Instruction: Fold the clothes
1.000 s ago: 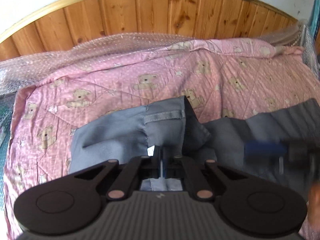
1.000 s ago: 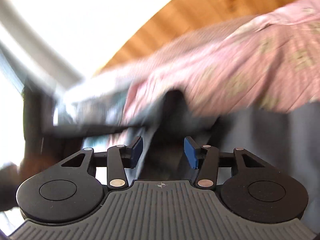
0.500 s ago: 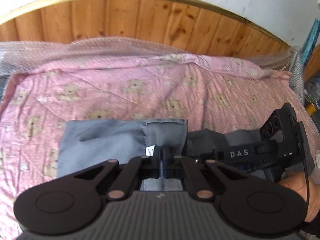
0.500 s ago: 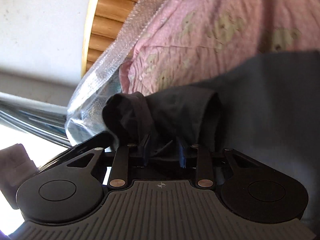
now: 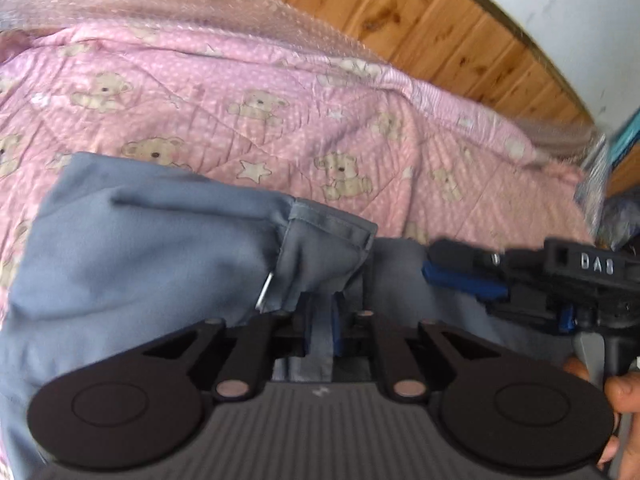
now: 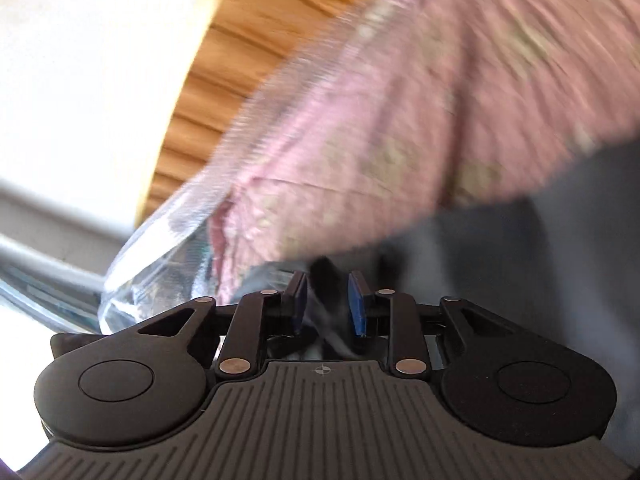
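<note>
Grey trousers (image 5: 140, 260) lie spread across a pink teddy-bear quilt (image 5: 280, 100). My left gripper (image 5: 322, 320) has a folded-over waistband edge between its blue pads. Its jaws are opening, and a strip of cloth still sits in the narrow gap. To the right, my right gripper (image 5: 452, 276) reaches in low over the same trousers, with a hand (image 5: 624, 392) on its grip. The right wrist view is blurred. There my right gripper (image 6: 326, 300) has a dark fold of the trousers (image 6: 540, 280) filling the space between its part-closed pads.
A wooden headboard (image 5: 420, 20) and white wall stand behind the bed. Bubble wrap (image 5: 160, 0) runs along the quilt's far edge and hangs at the bed corner (image 6: 160, 264). Clutter shows past the bed's right end (image 5: 616, 208).
The left gripper has dropped and rolled, bringing the trousers closer, and its pads have parted slightly. The right gripper came in from the right and closed onto a bunch of the cloth.
</note>
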Action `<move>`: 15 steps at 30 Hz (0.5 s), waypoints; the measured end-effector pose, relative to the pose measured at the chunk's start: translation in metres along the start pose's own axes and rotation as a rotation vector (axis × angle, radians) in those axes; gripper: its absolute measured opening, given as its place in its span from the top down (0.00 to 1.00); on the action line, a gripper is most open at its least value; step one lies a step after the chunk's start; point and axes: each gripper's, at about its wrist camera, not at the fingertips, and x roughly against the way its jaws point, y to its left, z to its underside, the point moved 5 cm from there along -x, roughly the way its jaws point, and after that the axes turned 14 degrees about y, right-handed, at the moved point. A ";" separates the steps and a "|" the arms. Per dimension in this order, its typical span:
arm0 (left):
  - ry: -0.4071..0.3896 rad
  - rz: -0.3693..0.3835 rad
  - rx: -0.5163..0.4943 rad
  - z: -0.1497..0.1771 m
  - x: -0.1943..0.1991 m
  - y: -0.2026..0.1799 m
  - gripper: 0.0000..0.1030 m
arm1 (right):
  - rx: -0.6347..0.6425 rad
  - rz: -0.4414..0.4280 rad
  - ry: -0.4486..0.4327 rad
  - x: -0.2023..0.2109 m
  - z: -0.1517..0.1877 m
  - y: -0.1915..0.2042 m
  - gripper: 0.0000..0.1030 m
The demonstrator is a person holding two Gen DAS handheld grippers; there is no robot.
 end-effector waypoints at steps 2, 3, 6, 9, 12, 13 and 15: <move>-0.039 0.029 0.008 0.017 0.024 0.004 0.86 | 0.093 0.023 0.071 -0.020 -0.002 0.015 0.59; -0.051 0.040 0.016 0.028 0.034 0.007 0.85 | 0.120 0.048 0.120 -0.034 -0.001 0.015 0.58; -0.017 0.090 0.104 0.060 0.033 0.026 0.85 | 0.189 0.186 0.202 -0.067 0.007 0.000 0.59; 0.089 0.054 0.100 0.089 -0.002 0.025 0.85 | 0.121 0.195 0.168 -0.061 0.011 -0.015 0.64; 0.065 0.008 0.052 0.100 -0.005 0.016 0.82 | 0.009 0.150 0.117 -0.036 0.019 -0.016 0.45; 0.055 0.025 0.056 0.100 -0.001 0.015 0.82 | -0.018 0.135 0.095 -0.025 0.023 -0.016 0.38; 0.031 0.051 0.068 0.103 0.009 0.016 0.78 | -0.087 0.078 0.113 -0.018 0.037 -0.021 0.26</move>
